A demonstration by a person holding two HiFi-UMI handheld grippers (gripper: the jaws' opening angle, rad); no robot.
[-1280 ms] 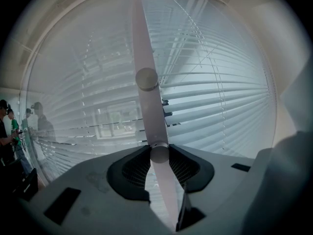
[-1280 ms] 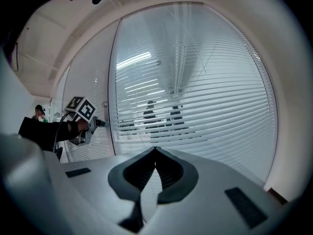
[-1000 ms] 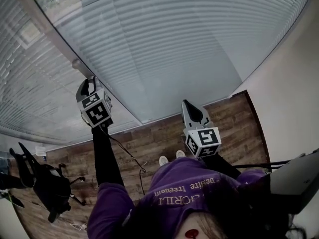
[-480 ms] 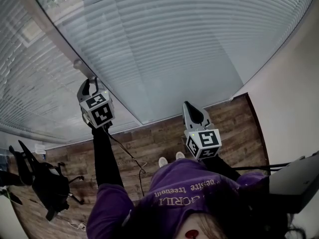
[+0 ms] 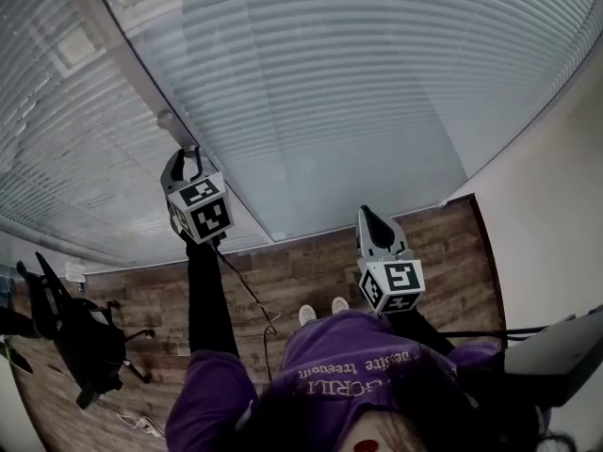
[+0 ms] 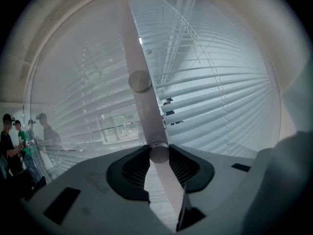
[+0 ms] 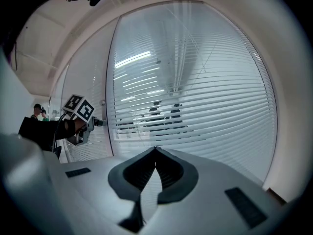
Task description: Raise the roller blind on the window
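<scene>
1. My left gripper is clamped on a round knob on the window post.
2. The lowered blind hangs right of that post.
3. My right gripper, right of the post, is closed and empty.

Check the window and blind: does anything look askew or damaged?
Nothing stands out. The blind slats run even and parallel, none visibly bent or hanging loose. The left gripper is closed on a round knob on the frame post.
</scene>
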